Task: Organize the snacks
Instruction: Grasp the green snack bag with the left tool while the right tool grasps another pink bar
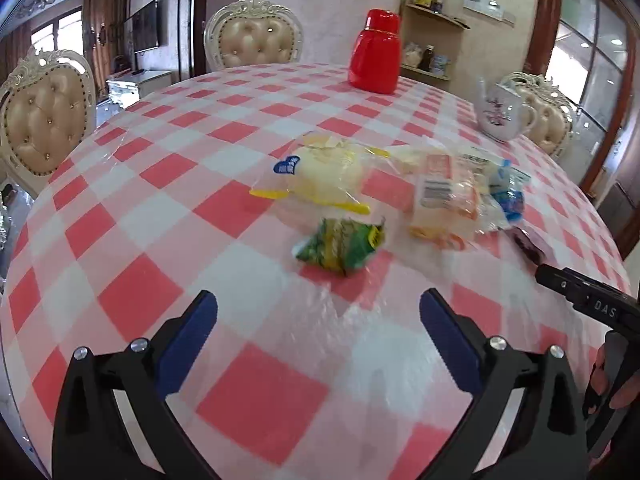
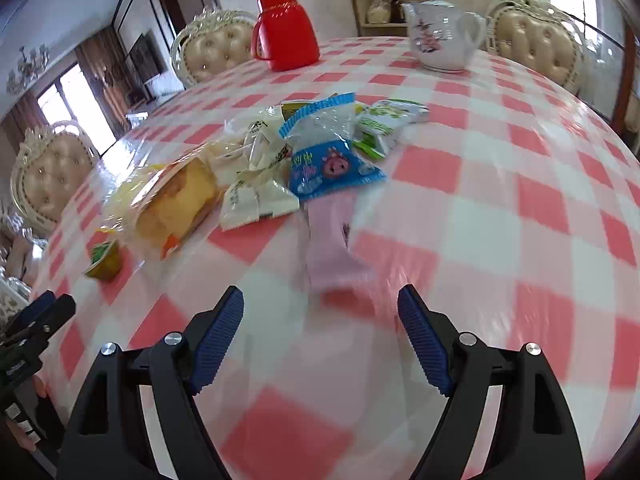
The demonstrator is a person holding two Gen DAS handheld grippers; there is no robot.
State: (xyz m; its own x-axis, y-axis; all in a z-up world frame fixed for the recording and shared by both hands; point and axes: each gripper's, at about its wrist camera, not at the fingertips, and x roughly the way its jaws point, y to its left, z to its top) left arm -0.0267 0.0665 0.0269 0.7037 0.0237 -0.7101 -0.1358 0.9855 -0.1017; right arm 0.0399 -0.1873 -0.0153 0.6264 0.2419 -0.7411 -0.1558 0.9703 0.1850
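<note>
Left claw (image 1: 318, 308): jaws spread wide, nothing between them, poised over bare table (image 1: 168, 216).
Right claw (image 2: 320, 304): jaws parted and empty too.
Nearest to left: green packet (image 1: 342, 246), just ahead, a little right of centre.
Nearest to right: pale purple packet (image 2: 334, 240), straight ahead, its long axis running along the claw's line (blurred, so the edges are unclear).
Pile: blue packet (image 2: 330, 164) and wrapped cake (image 2: 176, 204) lie beyond, overlapping.
</note>
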